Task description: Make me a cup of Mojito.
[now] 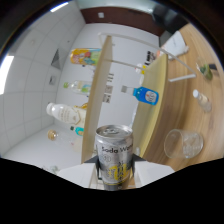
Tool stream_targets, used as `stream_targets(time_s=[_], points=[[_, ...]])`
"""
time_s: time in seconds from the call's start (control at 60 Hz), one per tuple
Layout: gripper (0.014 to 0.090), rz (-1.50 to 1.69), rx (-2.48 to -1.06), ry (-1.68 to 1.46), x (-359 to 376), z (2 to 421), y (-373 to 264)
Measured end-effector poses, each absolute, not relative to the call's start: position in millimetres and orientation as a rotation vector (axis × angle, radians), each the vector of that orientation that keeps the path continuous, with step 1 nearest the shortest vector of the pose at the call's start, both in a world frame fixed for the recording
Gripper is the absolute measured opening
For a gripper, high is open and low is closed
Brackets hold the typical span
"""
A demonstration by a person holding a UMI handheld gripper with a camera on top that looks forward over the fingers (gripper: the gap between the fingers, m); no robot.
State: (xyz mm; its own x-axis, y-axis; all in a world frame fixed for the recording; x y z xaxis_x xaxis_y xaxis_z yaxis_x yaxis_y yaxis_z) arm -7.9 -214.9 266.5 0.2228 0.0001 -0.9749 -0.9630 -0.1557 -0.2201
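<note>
A silver soda water can (114, 156) with a yellow lower label and an unopened tab top stands between my two white fingers (142, 172). My gripper (115, 176) is shut on it, pressing its lower sides. The whole scene looks rolled sideways, with the wooden counter (175, 110) running up beyond the can to its right. A clear glass cup (183, 143) that seems to hold ice sits on that counter, just right of the can and apart from it. Something green (206, 70) lies farther along the counter.
A blue-labelled bottle (146, 95) stands beyond the can by a wooden shelf board (102, 85). A white bottle (65, 113), a colourful bottle (85, 55) and several clear bottles (77, 86) line the shelves against the white wall. A small clear object (202, 98) sits past the glass.
</note>
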Motion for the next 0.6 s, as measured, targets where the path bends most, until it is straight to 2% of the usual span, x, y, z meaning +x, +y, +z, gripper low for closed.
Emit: stream_targets(time_s=[0.117,0.233,0.333,0.6], points=[[0.0504,0.772,-1.553,0.597,-22.5,282.3,-209.9],[0.0504,0.460,-1.626,0.310,-39.8,271.1,-200.6],[0.0503,0.303,-1.667,0.177,-52.6,240.8,-192.0],[0.0503,0.161,-1.849,0.061,-68.3,131.6,-178.0]])
